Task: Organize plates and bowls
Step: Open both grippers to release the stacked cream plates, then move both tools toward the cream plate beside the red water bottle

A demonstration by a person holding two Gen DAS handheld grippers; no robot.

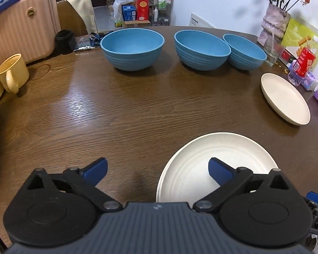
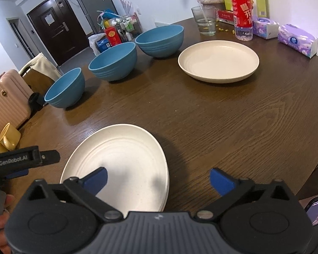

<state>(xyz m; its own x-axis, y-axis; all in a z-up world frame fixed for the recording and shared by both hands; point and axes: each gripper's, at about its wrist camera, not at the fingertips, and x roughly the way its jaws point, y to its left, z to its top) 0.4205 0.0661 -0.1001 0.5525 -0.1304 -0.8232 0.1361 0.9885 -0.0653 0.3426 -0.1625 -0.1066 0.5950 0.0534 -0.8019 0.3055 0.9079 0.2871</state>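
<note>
Three blue ribbed plastic bowls (image 1: 132,47) (image 1: 201,48) (image 1: 244,50) in row, far side of brown wood-grain worktop (image 1: 116,114). We note stack of cream round plates (image 2: 120,167) near edge, single cream plate (image 2: 218,63) well apart. Left gripper (image 1: 156,169), right gripper (image 2: 158,180): both spread wide, holding nothing, straddling opposite rims of stack.

"GenRobot.AI" stands in pale letters on the black body of the left gripper (image 2: 21,159), seen from the right wrist, left of the near white plate (image 2: 120,165). The red bottle label (image 2: 241,10) bears large Chinese characters, among them "开". Other print is too small to read.
</note>
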